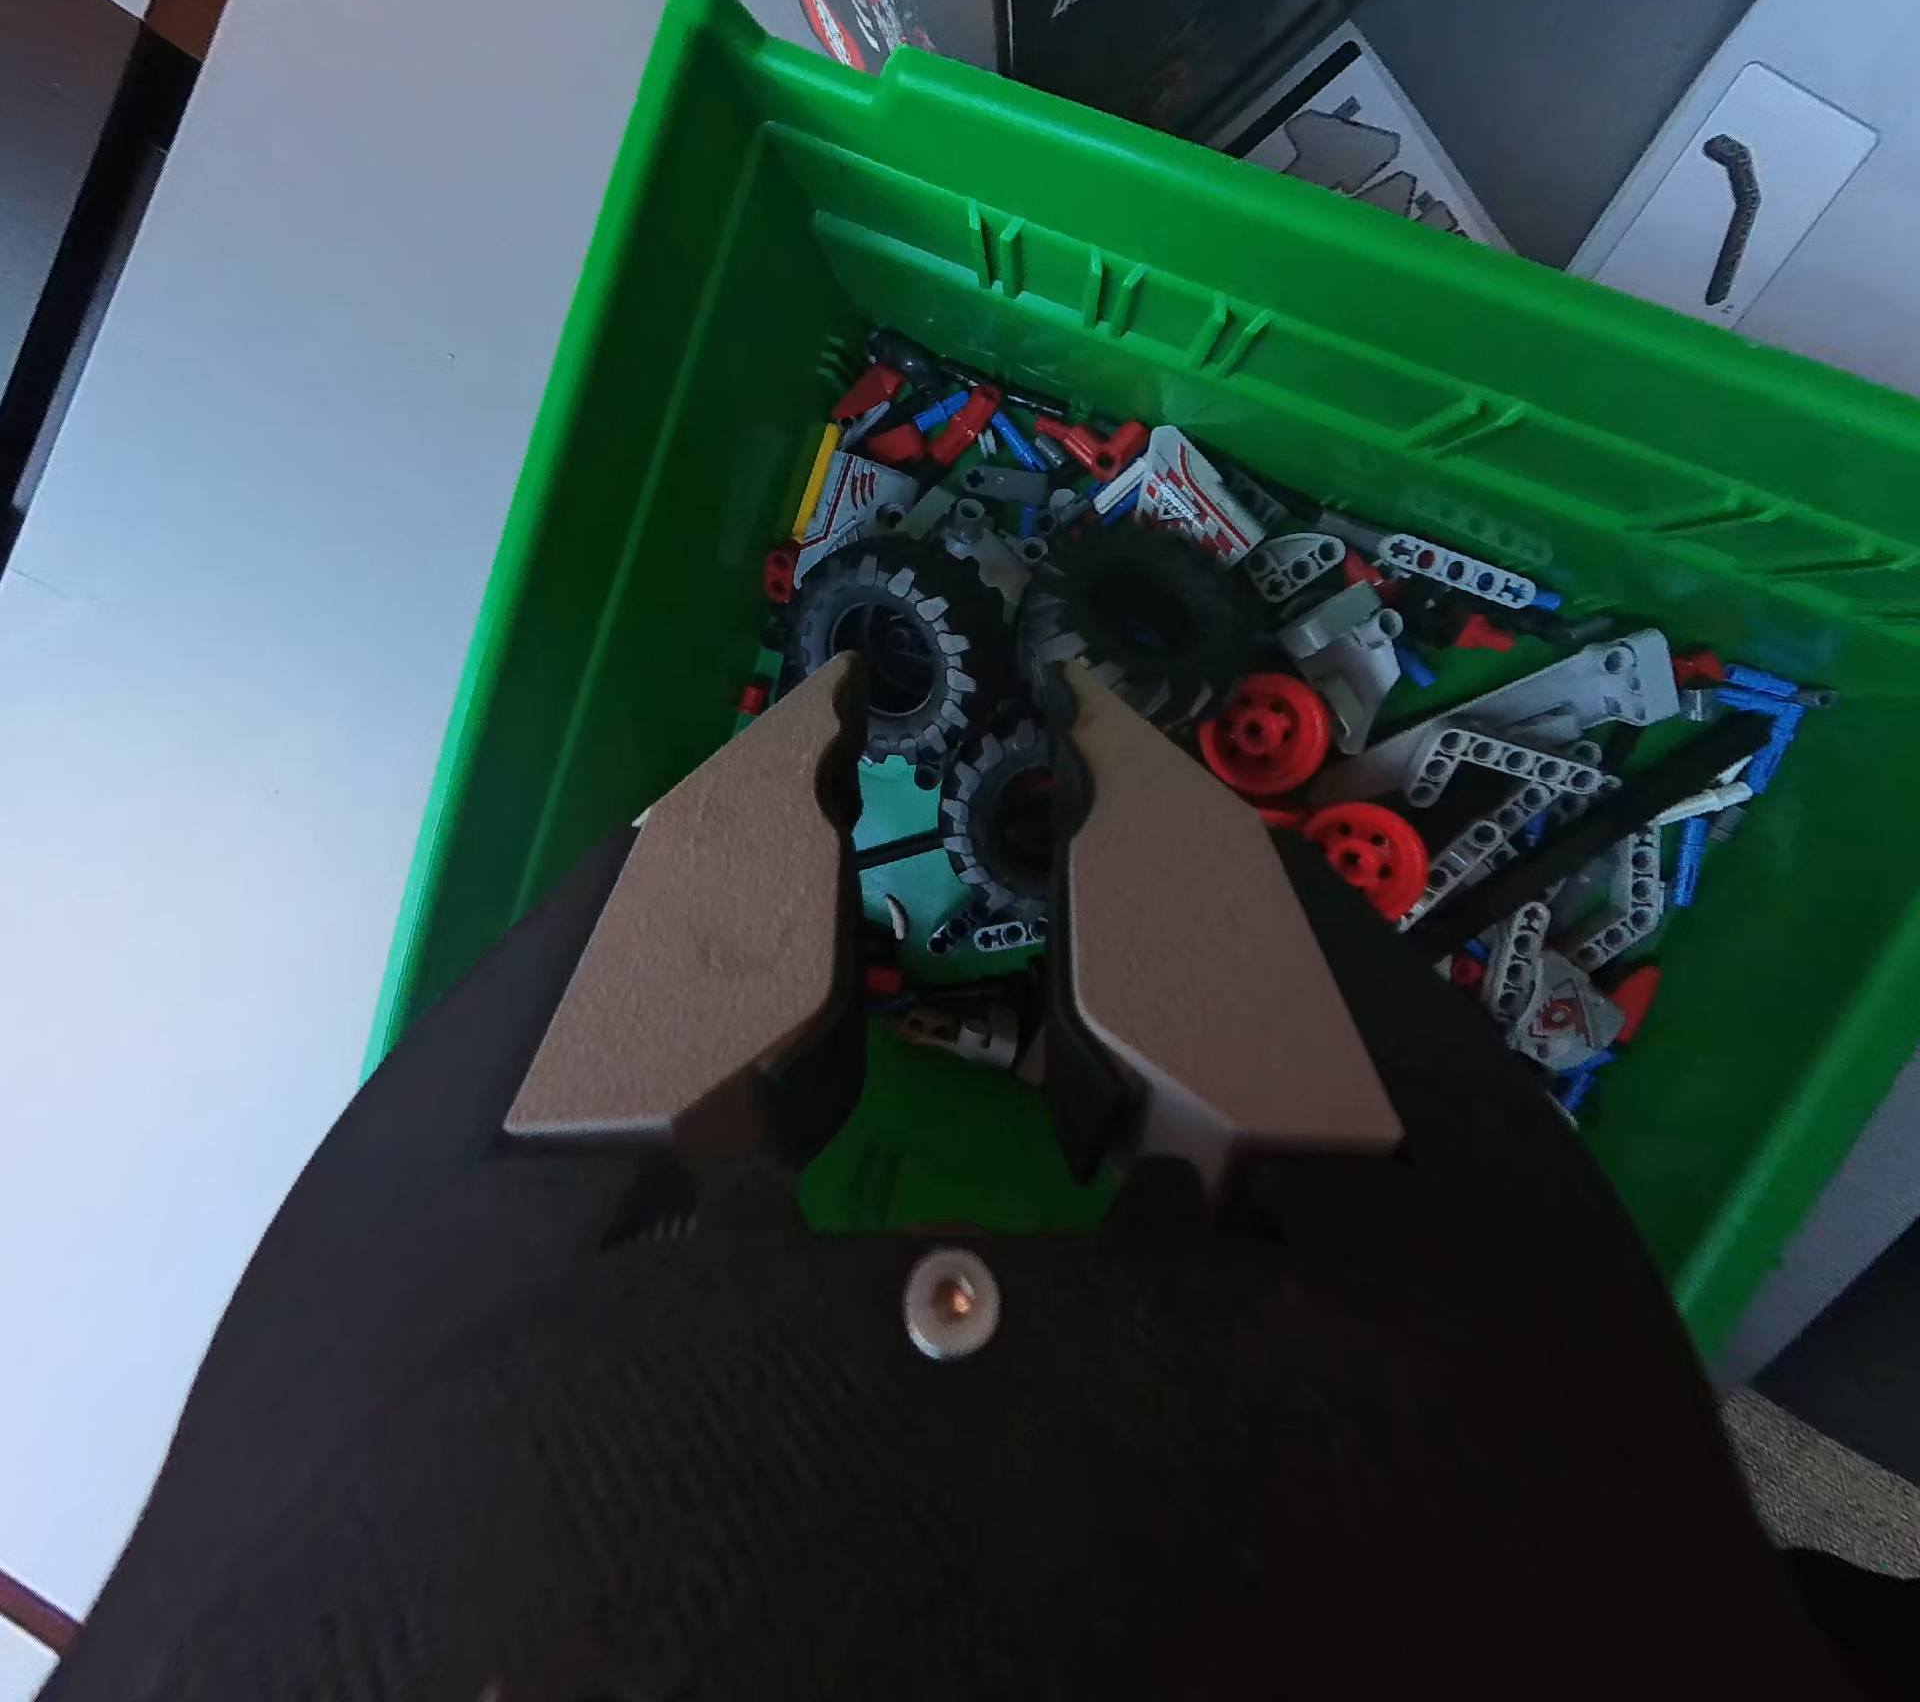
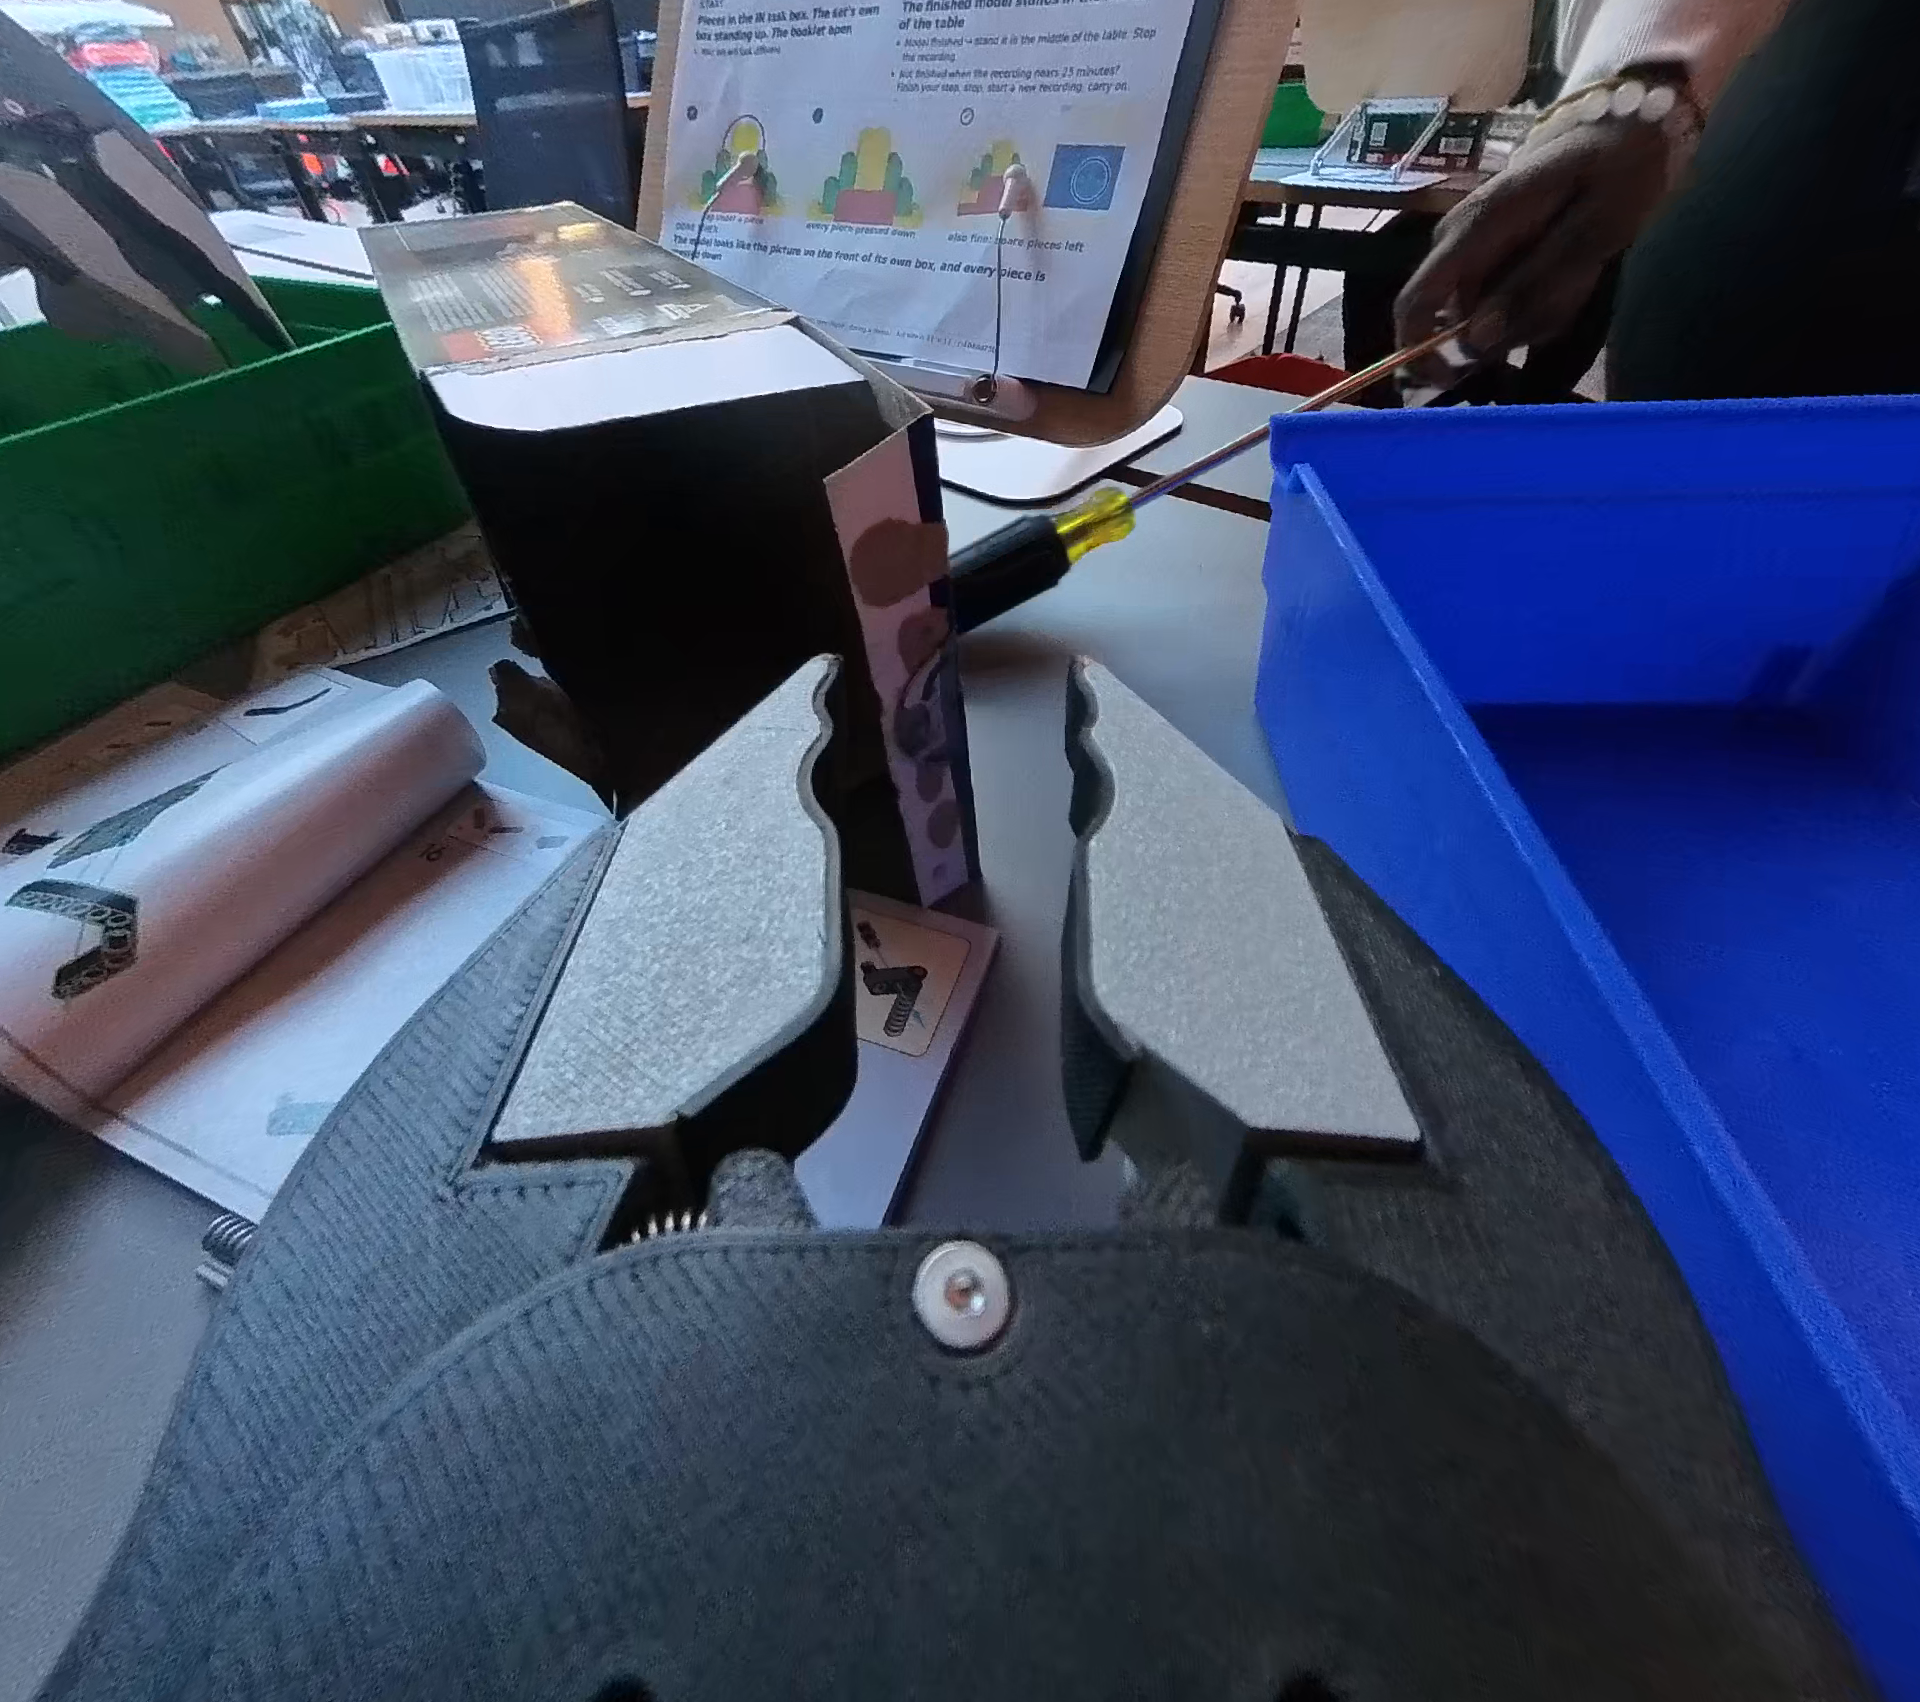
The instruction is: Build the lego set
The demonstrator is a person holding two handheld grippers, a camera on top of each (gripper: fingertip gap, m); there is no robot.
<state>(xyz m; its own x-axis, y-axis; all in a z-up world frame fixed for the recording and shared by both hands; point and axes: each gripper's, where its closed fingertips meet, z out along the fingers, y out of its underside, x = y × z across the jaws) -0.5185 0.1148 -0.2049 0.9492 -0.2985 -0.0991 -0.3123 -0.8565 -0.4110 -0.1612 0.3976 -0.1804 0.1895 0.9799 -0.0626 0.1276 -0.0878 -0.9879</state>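
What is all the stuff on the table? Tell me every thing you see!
Green bin: one, left, holding loose pieces.
Black tyres: three, in the green bin.
Red wheels: two, right of the tyres.
Set box: one, dark, standing behind the booklet.
Booklet: one, white, open, front left.
Blue bin: one, right.
Screwdriver: one, yellow and black, behind the box.
Instruction sheet: one, on a wooden stand.
Left gripper: open, over the tyres.
Right gripper: open, near the table.

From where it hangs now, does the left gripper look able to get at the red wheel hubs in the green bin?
Probably yes. The left gripper hangs open above the green bin, whose top is uncovered. The two red wheel hubs lie on top of the pile, just right of the fingertips, with nothing over them.
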